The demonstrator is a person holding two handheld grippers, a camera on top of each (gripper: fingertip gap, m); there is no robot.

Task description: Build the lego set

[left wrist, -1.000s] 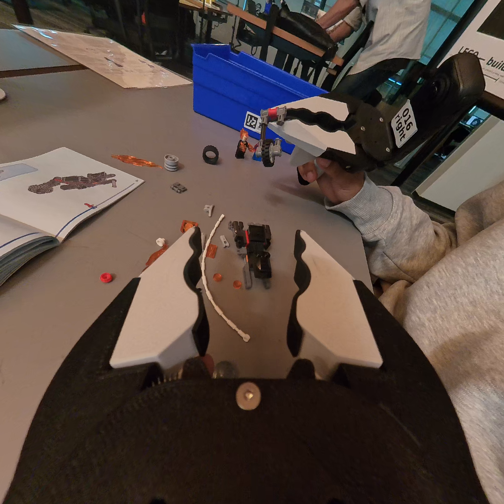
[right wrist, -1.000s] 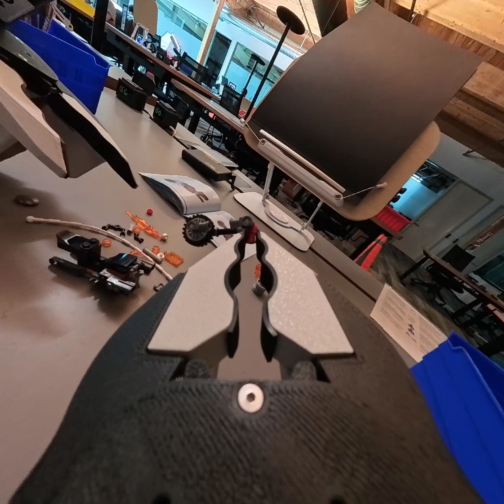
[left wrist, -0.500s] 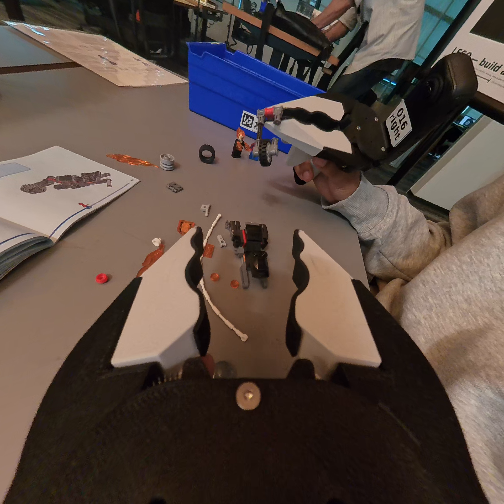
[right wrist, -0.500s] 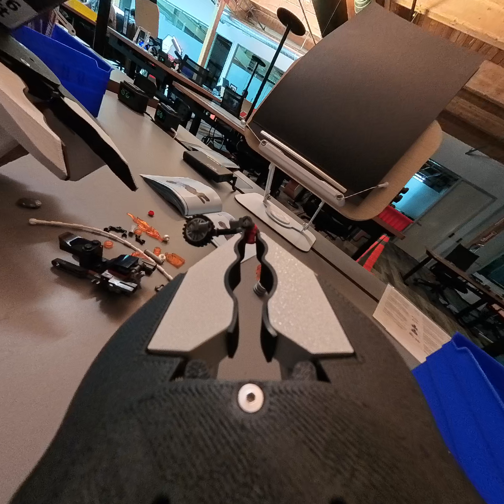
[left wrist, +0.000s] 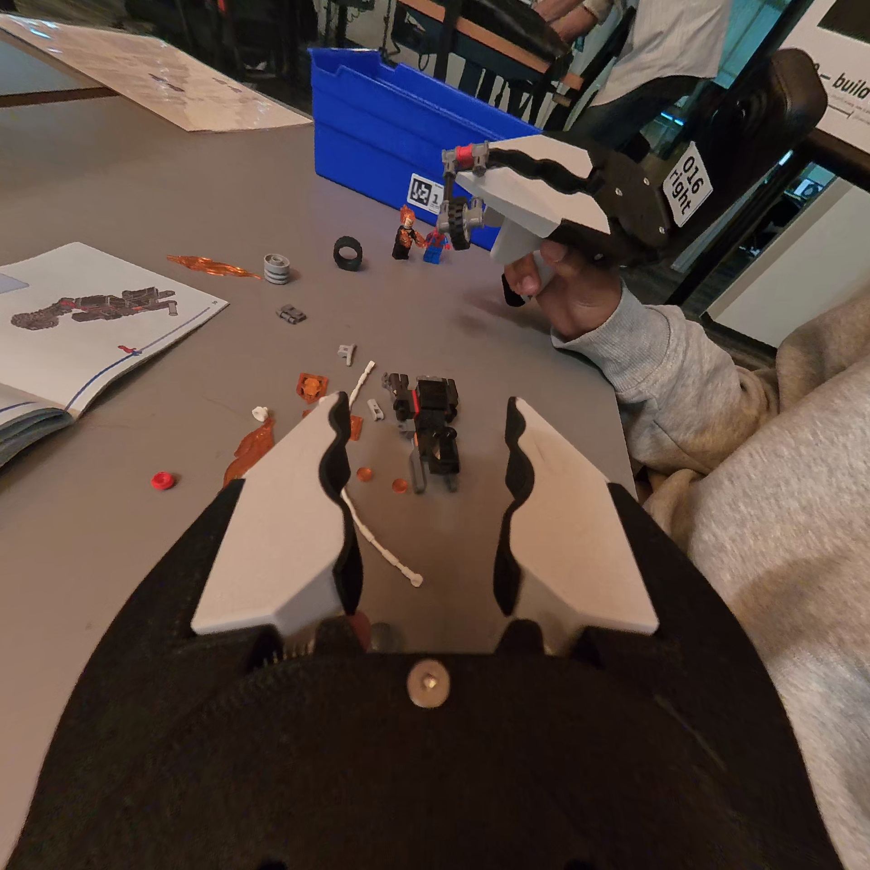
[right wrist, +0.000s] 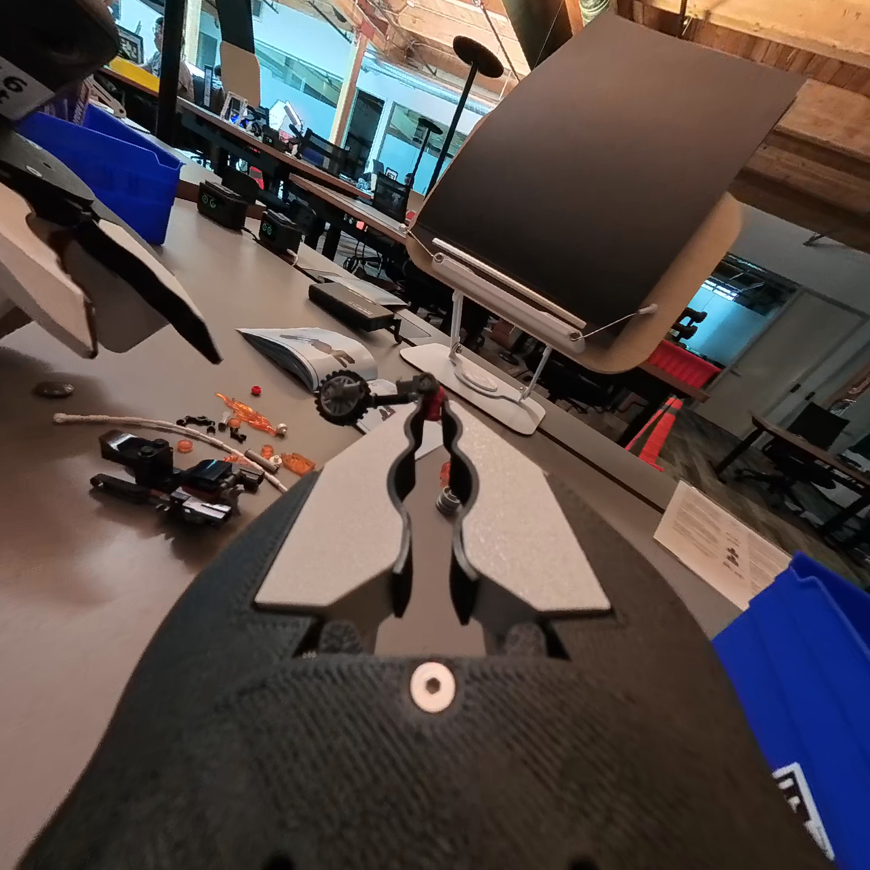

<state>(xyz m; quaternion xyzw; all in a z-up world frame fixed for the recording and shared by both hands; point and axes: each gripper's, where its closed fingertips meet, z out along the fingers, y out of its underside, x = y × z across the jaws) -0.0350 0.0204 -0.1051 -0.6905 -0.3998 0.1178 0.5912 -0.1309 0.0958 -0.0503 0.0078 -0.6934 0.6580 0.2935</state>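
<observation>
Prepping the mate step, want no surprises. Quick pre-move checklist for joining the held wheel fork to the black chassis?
1. Right gripper grip on wheel fork assembly: ok, shut on the red end, wheel hanging clear of the table.
2. Left gripper ready to brace: ok, open and empty, hovering over the parts.
3. Black chassis reachable: ok, lying on the table between the left fingertips in the left wrist view.
4. Clutter around chassis: not ok, white string and orange studs lie right beside it.
5. Chassis socket orientation: cannot tell.
6. Instruction booklet open: ok.
</observation>
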